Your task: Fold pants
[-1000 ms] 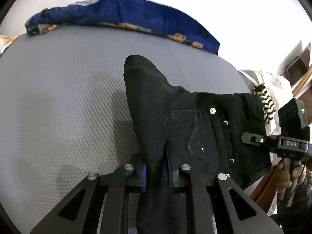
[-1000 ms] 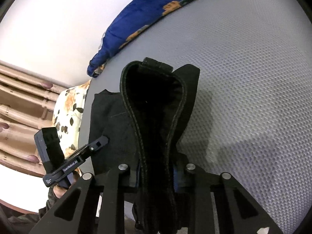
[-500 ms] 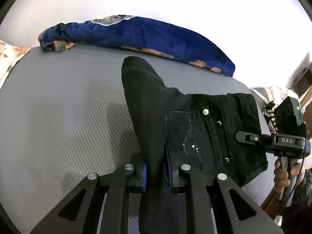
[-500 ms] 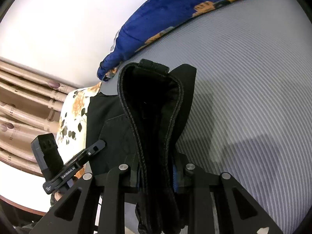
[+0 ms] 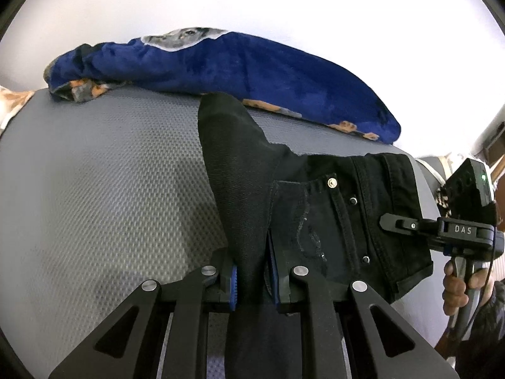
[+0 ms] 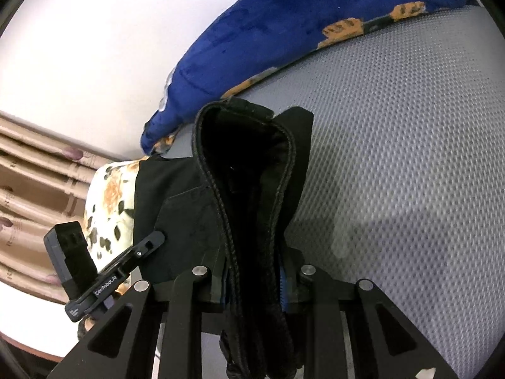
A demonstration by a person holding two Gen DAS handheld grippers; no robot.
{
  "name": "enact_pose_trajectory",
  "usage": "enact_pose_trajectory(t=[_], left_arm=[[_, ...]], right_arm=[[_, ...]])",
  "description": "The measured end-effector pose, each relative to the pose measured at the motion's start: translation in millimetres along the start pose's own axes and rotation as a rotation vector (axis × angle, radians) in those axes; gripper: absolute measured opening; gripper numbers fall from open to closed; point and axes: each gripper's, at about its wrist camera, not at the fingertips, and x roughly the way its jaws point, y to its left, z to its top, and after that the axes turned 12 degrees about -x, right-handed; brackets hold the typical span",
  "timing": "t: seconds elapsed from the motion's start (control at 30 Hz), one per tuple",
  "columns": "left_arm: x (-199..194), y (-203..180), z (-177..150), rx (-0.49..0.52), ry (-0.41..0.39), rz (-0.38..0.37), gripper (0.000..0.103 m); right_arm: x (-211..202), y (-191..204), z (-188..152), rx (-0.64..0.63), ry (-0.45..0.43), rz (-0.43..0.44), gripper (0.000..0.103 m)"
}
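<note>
Where the view begins, the left claw [image 5: 251, 279] pinches a fold of the black pants [image 5: 318, 221], and the right claw [image 6: 254, 284] pinches their bunched waistband edge. The pants are held up over the grey mattress [image 5: 104, 195], whose textured surface lies bare to the left. Farther off, a blue blanket [image 5: 252, 69] lines the mattress's far edge against the white wall [image 5: 252, 0].

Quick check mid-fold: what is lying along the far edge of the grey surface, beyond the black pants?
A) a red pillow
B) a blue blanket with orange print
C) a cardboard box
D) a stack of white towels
B: a blue blanket with orange patches lies past the black pants.
</note>
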Motion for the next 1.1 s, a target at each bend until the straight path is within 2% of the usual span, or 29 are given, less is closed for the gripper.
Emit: enact_pose_trajectory(t=[0.07, 0.13, 0.2, 0.27, 0.33, 0.47, 0.63, 0.83, 1.03, 1.1], left_arm=[[12, 5, 2, -0.009, 0.016, 0.009, 0.016], [26, 12, 0, -0.007, 0.034, 0.046, 0.019], [33, 20, -5, -0.009, 0.039, 0.052, 0.024], [38, 25, -10, -0.021, 0.033, 0.06, 0.036], [41, 30, -14, -0.028, 0.032, 0.072, 0.042], [35, 34, -24, -0.037, 0.023, 0.065, 0.046], [21, 32, -43, -0.029, 0.013, 0.104, 0.05], [-11, 16, -71, 0.02, -0.06, 0.235, 0.051], [-47, 1, -95, 0.063, -0.135, 0.297, 0.067], [-57, -5, -102, 0.074, -0.149, 0.306, 0.068]], right_arm=[[9, -5, 1, 0.023, 0.002, -0.02, 0.022], [16, -9, -2, 0.002, 0.006, -0.08, 0.024], [23, -11, -8, -0.015, 0.013, -0.145, 0.031], [28, -10, -12, -0.042, 0.012, -0.186, 0.041], [28, -7, -16, -0.065, 0.004, -0.209, 0.041], [15, -13, -29, -0.078, 0.011, -0.237, 0.045], [-3, -14, -51, -0.065, 0.001, -0.252, 0.049], [-19, 6, -64, -0.11, -0.035, -0.318, 0.053], [-38, 38, -84, -0.225, -0.072, -0.414, 0.053], [-42, 47, -93, -0.25, -0.064, -0.432, 0.053]])
